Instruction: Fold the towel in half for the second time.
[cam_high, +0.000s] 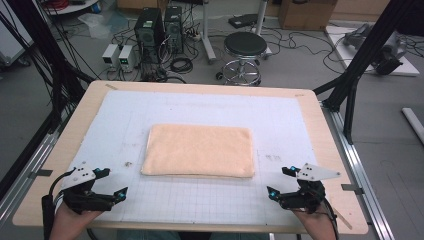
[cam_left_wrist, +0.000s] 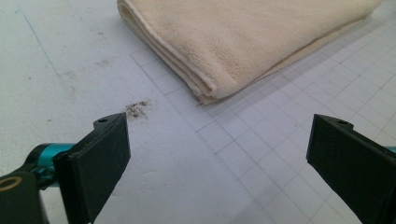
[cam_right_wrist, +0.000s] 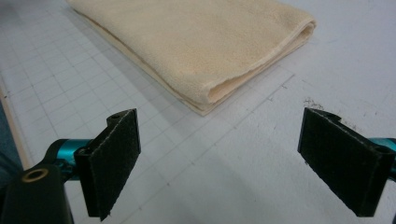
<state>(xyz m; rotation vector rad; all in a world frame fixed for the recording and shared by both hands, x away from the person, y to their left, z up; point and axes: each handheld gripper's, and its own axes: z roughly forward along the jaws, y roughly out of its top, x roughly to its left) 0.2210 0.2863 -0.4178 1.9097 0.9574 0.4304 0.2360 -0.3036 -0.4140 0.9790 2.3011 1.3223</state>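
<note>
A folded peach towel (cam_high: 200, 150) lies flat in the middle of the white gridded mat (cam_high: 200, 200). My left gripper (cam_high: 112, 184) rests near the front left of the mat, open and holding nothing, short of the towel's near left corner (cam_left_wrist: 205, 93). At the front right my right gripper (cam_high: 281, 181) stands open as well, nothing between its jaws, pointing at the towel's near right corner (cam_right_wrist: 210, 98). Both grippers are clear of the towel (cam_left_wrist: 252, 32), whose layered edges (cam_right_wrist: 252, 70) show at the corner.
The mat covers a wooden table (cam_high: 330, 150). A dark smudge (cam_left_wrist: 137, 109) marks the mat by the left gripper. Beyond the table stand a stool (cam_high: 245, 50), computer towers (cam_high: 150, 35), cables and black frame legs (cam_high: 360, 65).
</note>
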